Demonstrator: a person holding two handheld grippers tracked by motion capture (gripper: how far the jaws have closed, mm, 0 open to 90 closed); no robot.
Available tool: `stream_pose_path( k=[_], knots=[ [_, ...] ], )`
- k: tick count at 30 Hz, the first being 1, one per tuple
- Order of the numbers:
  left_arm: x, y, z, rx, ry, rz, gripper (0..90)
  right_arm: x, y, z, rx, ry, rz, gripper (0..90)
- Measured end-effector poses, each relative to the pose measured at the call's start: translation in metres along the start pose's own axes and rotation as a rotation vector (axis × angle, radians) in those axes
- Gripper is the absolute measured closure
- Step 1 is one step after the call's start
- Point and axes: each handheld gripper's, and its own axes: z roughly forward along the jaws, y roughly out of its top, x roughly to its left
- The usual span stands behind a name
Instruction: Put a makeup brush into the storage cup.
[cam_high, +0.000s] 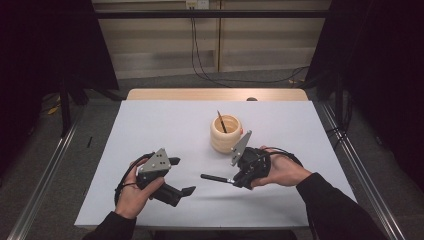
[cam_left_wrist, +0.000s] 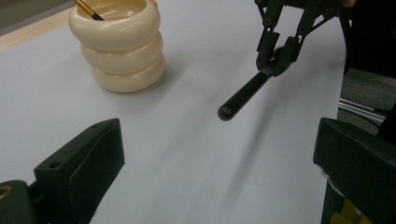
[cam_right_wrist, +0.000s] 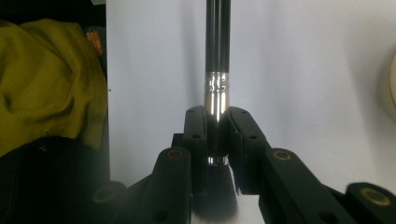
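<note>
Two grippers: a person at a white table (cam_high: 150, 125) holds one in each hand, forearms entering from the near edge.
Right gripper (cam_high: 235, 180): its jaws are clamped on a black makeup brush (cam_high: 216, 178), pinching the silver ferrule just above the bristles.
Brush position: held level above the table, near the middle of its front half, handle pointing toward the left gripper (cam_high: 182, 176).
Likely reason for the hold: gripping at the ferrule leaves the whole handle free, which would suit a handover or dropping it handle-first into the holder.
Left gripper state: jaws spread wide with nothing between them; in the left gripper view the brush handle (cam_left_wrist: 243, 95) hangs ahead of them, well apart.
Holder (cam_high: 226, 133): a cream cup shaped like three stacked rings, standing upright just beyond the right gripper.
Holder contents: one thin stick (cam_high: 221, 121) leans inside; I cannot tell whether it is a pencil or a slim brush.
Hard to make out: the brush's bristles (cam_right_wrist: 215, 196) are cut off at the bottom of the right gripper view.
Also unclear: an olive-yellow cloth (cam_right_wrist: 46, 79) lies off the table edge in that view, its nature uncertain.
</note>
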Motion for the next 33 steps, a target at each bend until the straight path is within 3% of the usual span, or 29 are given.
stream_pose_path(
  k=[10, 15, 23, 26, 33],
  knots=[
    [-0.002, 0.007, 0.013, 0.047, -0.051, 0.019, 3.5, 0.003, 0.002, 0.003, 0.024, 0.012, -0.02, 78.2],
    [-0.003, 0.01, 0.02, 0.066, -0.053, 0.017, 3.7, 0.005, 0.003, 0.006, 0.035, 0.018, -0.029, 78.2],
    [-0.008, 0.016, 0.03, 0.112, -0.083, 0.055, 2.6, 0.006, 0.007, 0.009, 0.06, 0.024, -0.048, 78.2],
    [-0.01, 0.017, 0.034, 0.12, -0.098, 0.092, 4.1, 0.008, 0.008, 0.009, 0.065, 0.03, -0.046, 78.2],
    [-0.013, 0.018, 0.043, 0.151, -0.117, 0.094, 4.9, 0.01, 0.011, 0.014, 0.062, 0.031, -0.069, 78.1]
  ],
)
